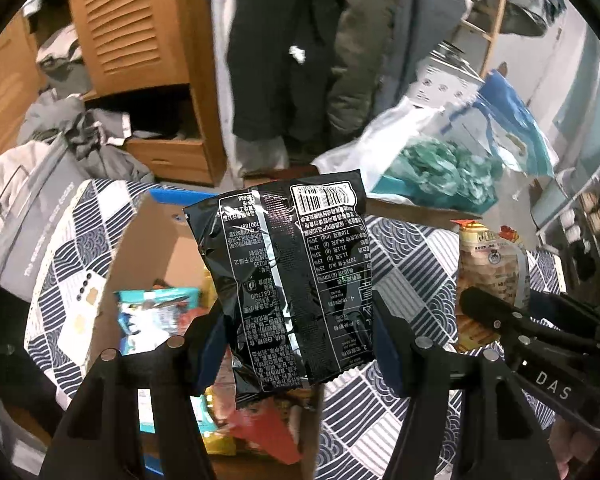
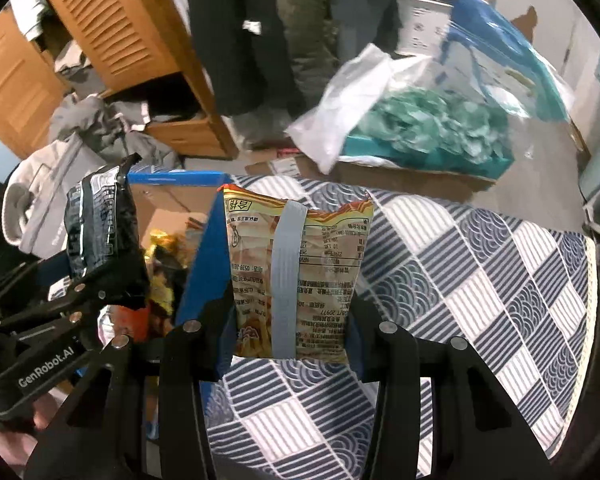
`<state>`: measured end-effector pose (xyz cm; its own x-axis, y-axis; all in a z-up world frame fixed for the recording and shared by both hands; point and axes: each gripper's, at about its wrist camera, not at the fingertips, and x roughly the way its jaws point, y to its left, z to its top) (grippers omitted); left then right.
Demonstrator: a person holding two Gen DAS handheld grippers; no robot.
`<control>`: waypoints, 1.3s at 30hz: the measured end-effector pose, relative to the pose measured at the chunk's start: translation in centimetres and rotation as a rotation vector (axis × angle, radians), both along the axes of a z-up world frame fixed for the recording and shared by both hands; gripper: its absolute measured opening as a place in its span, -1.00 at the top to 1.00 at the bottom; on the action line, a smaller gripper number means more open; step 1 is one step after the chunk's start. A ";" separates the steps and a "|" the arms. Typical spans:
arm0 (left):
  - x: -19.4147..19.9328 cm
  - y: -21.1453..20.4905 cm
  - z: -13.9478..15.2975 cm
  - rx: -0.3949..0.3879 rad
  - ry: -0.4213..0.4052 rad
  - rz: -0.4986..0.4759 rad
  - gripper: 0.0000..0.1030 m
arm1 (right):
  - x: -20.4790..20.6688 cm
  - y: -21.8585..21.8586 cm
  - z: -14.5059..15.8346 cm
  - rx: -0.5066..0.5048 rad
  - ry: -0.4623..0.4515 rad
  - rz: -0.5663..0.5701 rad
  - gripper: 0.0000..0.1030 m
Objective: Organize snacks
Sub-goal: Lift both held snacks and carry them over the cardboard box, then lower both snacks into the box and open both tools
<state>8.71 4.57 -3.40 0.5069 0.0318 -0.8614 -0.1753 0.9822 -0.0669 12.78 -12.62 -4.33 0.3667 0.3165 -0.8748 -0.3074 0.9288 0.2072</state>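
Observation:
My left gripper (image 1: 296, 344) is shut on a black snack packet (image 1: 288, 276), held upright over the open cardboard box (image 1: 156, 232). The box holds several snack packs, one teal (image 1: 156, 312) and one red (image 1: 268, 432). My right gripper (image 2: 292, 340) is shut on a yellow snack packet (image 2: 300, 276) with a grey strip down its back, held above the patterned cloth just right of the box's blue flap (image 2: 204, 276). The black packet (image 2: 100, 232) and left gripper (image 2: 72, 300) show at the left of the right wrist view; the yellow packet (image 1: 488, 264) shows at the right of the left wrist view.
The table is covered with a blue-and-white patterned cloth (image 2: 480, 280). Behind it are a white plastic bag with green contents (image 2: 420, 124), a wooden wardrobe (image 1: 132, 40), a pile of grey clothes (image 1: 40, 184) and hanging dark garments (image 1: 284, 48).

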 end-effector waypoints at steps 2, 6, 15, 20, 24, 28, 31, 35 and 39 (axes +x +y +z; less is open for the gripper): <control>-0.2 1.1 0.0 -0.006 0.001 0.015 -0.27 | 0.0 0.8 0.0 -0.002 -0.001 0.012 0.15; -0.4 3.4 -0.1 -0.018 0.000 0.052 -0.27 | 0.1 2.8 0.1 -0.005 -0.003 0.042 0.15; 0.1 7.9 -1.6 -0.032 0.025 0.118 -0.27 | 0.5 7.6 -0.5 -0.015 0.004 0.103 0.15; 0.8 10.2 -3.0 -0.076 0.055 0.146 -0.27 | 0.9 9.8 -1.3 -0.020 0.015 0.128 0.15; 1.5 11.4 -4.6 -0.127 0.098 0.165 -0.27 | 0.9 11.4 -2.4 -0.025 0.029 0.149 0.15; 2.3 11.8 -6.1 -0.129 0.135 0.185 -0.27 | 1.3 12.4 -3.0 -0.028 0.040 0.161 0.15; 2.7 12.0 -6.6 -0.138 0.137 0.188 -0.27 | 1.7 13.2 -3.3 -0.023 0.043 0.166 0.15; 3.1 12.5 -6.5 -0.135 0.133 0.202 -0.27 | 2.1 14.2 -3.7 -0.014 0.050 0.179 0.15; 3.4 13.1 -6.4 -0.161 0.124 0.231 -0.30 | 2.5 14.7 -4.0 -0.006 0.045 0.192 0.15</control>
<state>12.11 17.71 -9.80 0.3932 -0.0085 -0.9194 -0.4091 0.8939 -0.1832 15.26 2.06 -8.30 0.2606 0.3713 -0.8912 -0.4694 0.8554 0.2191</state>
